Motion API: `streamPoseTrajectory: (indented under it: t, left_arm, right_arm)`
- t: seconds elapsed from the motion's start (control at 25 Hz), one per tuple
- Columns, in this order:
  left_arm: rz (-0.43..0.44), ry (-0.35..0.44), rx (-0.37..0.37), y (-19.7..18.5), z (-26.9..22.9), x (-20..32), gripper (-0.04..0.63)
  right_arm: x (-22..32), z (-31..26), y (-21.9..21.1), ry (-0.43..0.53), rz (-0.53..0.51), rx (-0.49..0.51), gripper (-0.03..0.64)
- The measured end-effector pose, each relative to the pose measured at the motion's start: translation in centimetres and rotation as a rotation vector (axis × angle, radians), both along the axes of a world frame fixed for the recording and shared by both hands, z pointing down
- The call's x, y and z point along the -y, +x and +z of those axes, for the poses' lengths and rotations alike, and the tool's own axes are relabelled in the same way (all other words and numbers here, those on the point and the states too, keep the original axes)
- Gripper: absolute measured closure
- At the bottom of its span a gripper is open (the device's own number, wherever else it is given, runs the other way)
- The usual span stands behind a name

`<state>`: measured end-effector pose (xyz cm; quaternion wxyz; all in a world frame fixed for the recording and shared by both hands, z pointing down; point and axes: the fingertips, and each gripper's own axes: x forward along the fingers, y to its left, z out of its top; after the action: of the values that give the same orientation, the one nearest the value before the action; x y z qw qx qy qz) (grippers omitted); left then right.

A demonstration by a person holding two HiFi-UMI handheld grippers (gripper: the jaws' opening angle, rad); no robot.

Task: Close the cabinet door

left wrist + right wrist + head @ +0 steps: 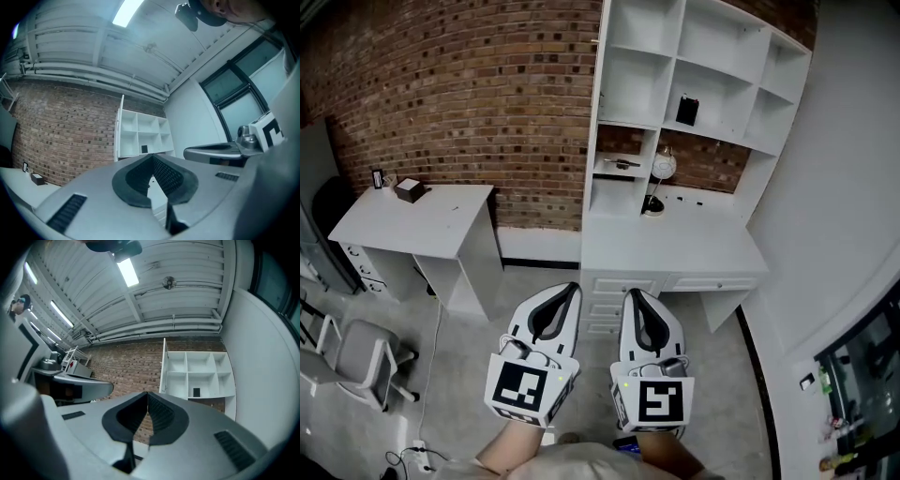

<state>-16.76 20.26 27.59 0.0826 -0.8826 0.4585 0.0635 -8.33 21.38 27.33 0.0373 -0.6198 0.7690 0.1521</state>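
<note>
The left gripper (570, 287) and right gripper (634, 292) are held side by side, well short of the open cabinet door (602, 103).
Both pairs of jaws are pressed together, with nothing pinched. Beyond them a white desk (675, 246) is seen; above it, the door is stood out edge-on at the left side of the white shelf cabinet (717, 66), beside the brick wall (469, 94).
</note>
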Motion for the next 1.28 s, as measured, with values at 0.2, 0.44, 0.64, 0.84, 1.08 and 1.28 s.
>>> streamPoseTrajectory:
  t: [0.2,0.44,0.64,0.84,1.08,1.28]
  left_arm:
    - [0.017,-0.008,0.006,-0.4,0.9,2.8,0.588]
    - [0.021,-0.019,-0.006,-0.5,1.0,5.7,0.588]
    - [0.003,-0.014,-0.004,-0.3,1.6,9.1,0.588]
    - [-0.014,-0.016,-0.012,-0.1,1.2,14.4,0.588]
    - [-0.025,-0.006,-0.025,1.4,-0.1,22.2,0.588]
    - [-0.048,-0.012,-0.025,2.4,-0.8,27.9,0.588]
  right_arm:
    - [2.4,0.7,-0.5,-0.008,0.020,-0.020,0.598]
    - [5.6,1.1,-0.7,-0.022,0.016,-0.013,0.598]
    - [9.4,1.5,-0.5,-0.009,-0.009,-0.016,0.598]
    - [15.0,1.3,-0.2,-0.012,-0.027,-0.012,0.598]
    - [23.0,-0.3,1.2,0.007,-0.045,-0.011,0.598]
    - [28.9,-1.0,2.3,0.006,-0.070,-0.022,0.598]
